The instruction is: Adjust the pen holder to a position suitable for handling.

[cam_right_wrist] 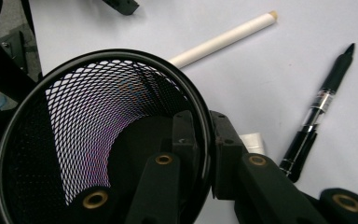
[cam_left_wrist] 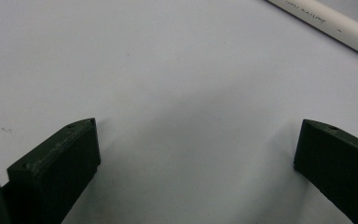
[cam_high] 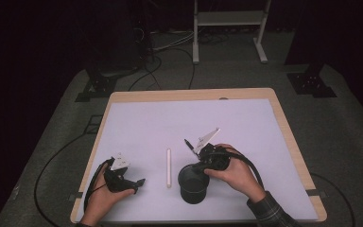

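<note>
While right gripper [cam_right_wrist: 204, 154] fingers pinch its rim, black round mesh cup [cam_right_wrist: 98, 140]; left gripper [cam_left_wrist: 196, 158] fingers apart.

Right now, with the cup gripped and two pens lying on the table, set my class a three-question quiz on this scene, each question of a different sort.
1. True or false: the right gripper is clamped on the rim of the black mesh cup.
2. Which thing lies between the two grippers in the high view? A) the white pen B) the black pen C) a spoon
3. Fill in: the left gripper has its jaws ____ over the bare white table.

Key
1. True: one jaw sits inside the rim, the other outside.
2. A: the black pen lies beyond the cup, by the right gripper.
3. Open, with nothing between them.
</note>
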`<state>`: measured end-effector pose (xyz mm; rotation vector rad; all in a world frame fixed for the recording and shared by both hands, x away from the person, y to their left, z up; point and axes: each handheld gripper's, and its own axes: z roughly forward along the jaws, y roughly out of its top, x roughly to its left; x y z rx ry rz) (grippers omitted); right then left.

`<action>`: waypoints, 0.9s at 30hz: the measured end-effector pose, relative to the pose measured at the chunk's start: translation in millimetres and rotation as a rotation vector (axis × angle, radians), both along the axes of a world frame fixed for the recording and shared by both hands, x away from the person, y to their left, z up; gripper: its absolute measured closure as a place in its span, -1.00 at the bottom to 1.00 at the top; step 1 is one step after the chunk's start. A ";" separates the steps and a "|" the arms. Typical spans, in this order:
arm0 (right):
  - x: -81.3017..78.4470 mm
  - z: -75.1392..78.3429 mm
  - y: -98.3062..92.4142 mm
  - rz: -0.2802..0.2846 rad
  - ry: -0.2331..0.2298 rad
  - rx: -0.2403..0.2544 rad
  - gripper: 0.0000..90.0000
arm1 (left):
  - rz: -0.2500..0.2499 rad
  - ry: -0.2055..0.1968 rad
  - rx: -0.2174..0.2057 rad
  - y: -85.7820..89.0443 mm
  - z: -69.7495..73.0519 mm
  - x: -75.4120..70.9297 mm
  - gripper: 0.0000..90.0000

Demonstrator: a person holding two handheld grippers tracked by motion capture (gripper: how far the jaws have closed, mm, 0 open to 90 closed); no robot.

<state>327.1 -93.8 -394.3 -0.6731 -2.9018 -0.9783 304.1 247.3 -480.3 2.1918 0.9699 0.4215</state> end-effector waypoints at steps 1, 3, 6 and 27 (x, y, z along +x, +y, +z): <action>-0.2 -0.3 0.3 0.001 0.001 -0.004 0.82 | -0.001 0.000 0.001 0.1 0.0 0.0 -1.00; -0.3 -1.0 0.9 0.001 0.001 -0.009 0.82 | -0.002 0.000 0.003 0.2 0.1 0.1 -1.00; -0.2 -2.5 1.9 -0.002 0.004 -0.010 0.82 | -0.002 0.000 0.004 0.2 0.1 0.0 -1.00; -6.2 23.7 -14.5 -0.031 -0.044 0.076 0.69 | -0.003 0.001 0.006 0.3 0.2 0.1 -1.00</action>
